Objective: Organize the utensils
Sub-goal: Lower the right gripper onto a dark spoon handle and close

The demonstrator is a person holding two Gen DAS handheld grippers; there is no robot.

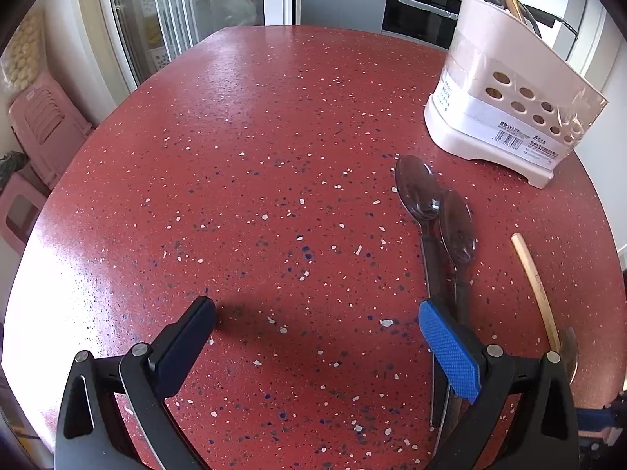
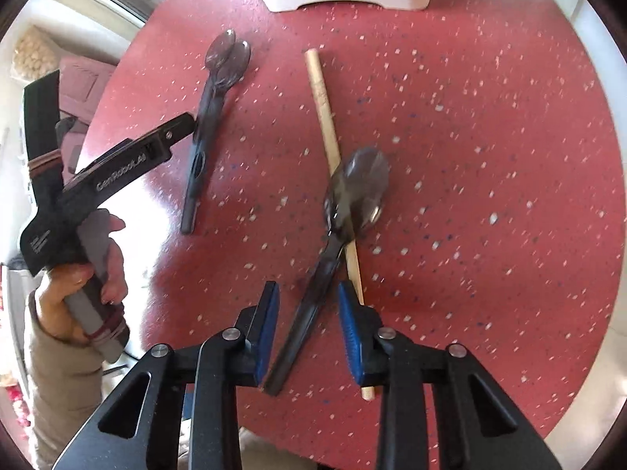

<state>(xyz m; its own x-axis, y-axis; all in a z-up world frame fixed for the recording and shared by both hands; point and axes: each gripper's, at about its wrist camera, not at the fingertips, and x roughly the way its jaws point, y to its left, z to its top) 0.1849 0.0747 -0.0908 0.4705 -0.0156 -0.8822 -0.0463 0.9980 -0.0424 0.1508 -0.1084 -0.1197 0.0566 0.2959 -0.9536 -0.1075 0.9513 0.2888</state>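
Two dark translucent spoons (image 1: 439, 211) lie side by side on the red speckled table (image 1: 254, 156), just right of my open, empty left gripper (image 1: 317, 313). They also show in the right wrist view (image 2: 213, 90). A third dark spoon (image 2: 348, 203) lies across a wooden chopstick (image 2: 323, 105). My right gripper (image 2: 307, 293) is open, low over that spoon's handle, its fingers either side of it. A pale pink utensil holder (image 1: 505, 90) stands at the far right with chopsticks and a dark utensil in it.
The left gripper's body and the hand holding it (image 2: 90, 215) are at the left in the right wrist view. Pink plastic stools (image 1: 43, 125) stand beyond the table's left edge. Glass doors and kitchen cabinets are behind.
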